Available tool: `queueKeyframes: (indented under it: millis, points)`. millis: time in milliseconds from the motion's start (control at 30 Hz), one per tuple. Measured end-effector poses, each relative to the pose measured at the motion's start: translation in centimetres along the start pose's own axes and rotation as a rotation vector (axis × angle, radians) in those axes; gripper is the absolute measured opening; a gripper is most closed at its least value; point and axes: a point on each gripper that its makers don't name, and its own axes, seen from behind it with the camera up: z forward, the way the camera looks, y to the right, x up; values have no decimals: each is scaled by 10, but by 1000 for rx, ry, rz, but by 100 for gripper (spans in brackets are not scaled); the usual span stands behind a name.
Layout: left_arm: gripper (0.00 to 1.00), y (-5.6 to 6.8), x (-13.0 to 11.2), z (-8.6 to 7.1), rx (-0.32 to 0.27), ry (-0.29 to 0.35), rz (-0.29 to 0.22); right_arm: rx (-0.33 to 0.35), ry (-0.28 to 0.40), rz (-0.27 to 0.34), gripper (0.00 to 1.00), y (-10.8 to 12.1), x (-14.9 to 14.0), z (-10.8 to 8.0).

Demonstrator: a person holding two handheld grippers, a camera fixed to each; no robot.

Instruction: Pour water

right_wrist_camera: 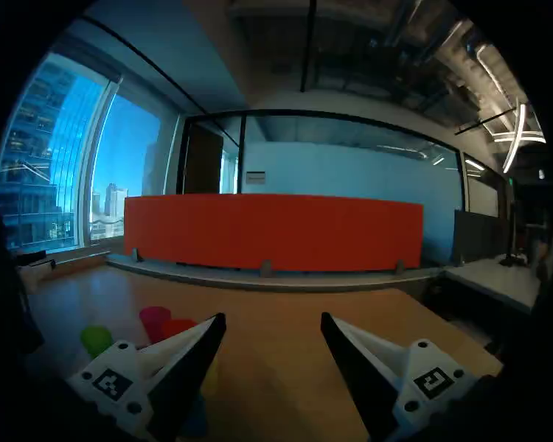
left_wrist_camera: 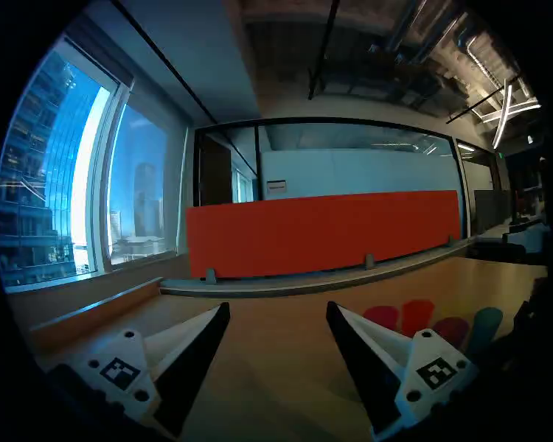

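I log: left gripper (left_wrist_camera: 276,306), fingers apart above the counter (left_wrist_camera: 276,383); right gripper (right_wrist_camera: 272,317), fingers apart likewise. Coloured cups (left_wrist_camera: 416,313), grouped on the counter, well short of its far edge with the orange partition (left_wrist_camera: 321,232).

Left gripper (left_wrist_camera: 276,305) & right gripper (right_wrist_camera: 272,316): white wedge fingers (left_wrist_camera: 383,339) w/ black inner faces, tapering to points. B/w square tag (left_wrist_camera: 119,372) on each; dark screw holes (left_wrist_camera: 141,395) round tag.

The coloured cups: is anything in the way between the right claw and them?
Nothing visible is. The cups stand on the wooden table just ahead of the open right claw, partly hidden behind one of its fingers.
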Motion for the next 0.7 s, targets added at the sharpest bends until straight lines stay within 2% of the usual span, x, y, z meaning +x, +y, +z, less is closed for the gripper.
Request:
queueKeyframes:
  millis: [267,467,700]
  points:
    - [97,-17,-23,9,2,-10,-32,-7,-25,3,100,-7,-8,2]
    - [97,-31,-41,13,25,-34,-27,-12,-29,-16,100,-11,-9,5]
    - [97,-38,-53,16,32,-45,-50,-28,-29,-22,100,-8,-5,7]
